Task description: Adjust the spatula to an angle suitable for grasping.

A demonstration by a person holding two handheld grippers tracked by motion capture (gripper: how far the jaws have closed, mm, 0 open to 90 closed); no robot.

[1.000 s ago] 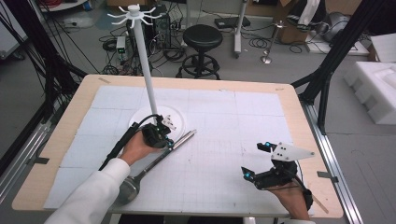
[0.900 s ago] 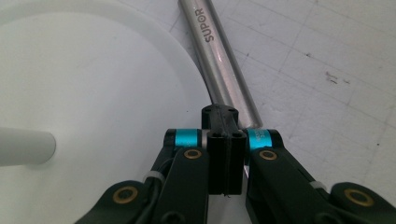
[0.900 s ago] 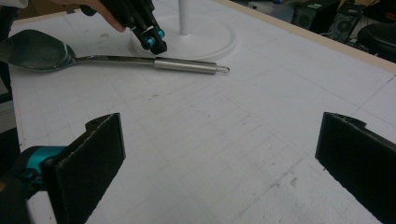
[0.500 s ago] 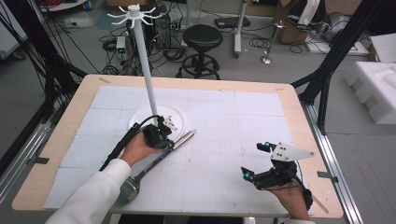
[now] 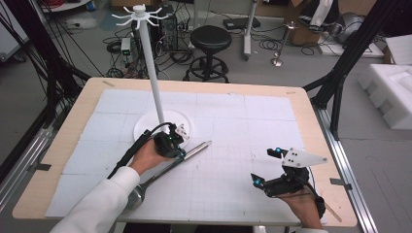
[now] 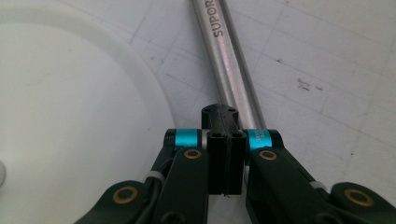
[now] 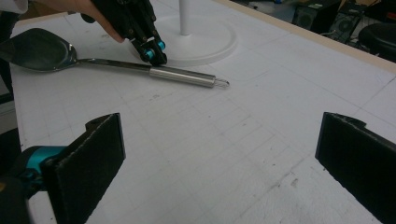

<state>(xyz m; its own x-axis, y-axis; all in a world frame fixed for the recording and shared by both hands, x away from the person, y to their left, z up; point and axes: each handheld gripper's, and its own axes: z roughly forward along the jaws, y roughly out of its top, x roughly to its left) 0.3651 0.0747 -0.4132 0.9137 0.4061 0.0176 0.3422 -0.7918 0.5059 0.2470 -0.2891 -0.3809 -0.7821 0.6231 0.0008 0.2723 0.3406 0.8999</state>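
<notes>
Steel spatula flat on white gridded mat, just in front of round white base of hook stand; handle end pointing away from base toward table's right, dark blade toward near table edge. Left gripper down at handle just beside base rim, jaws clenched together, pads touching handle; whether handle is pinched cannot tell. Left gripper view: shut pads meeting over "SUPOR" handle. Right gripper well apart from base, near right front of wooden table, jaws released wide, nothing between.
</notes>
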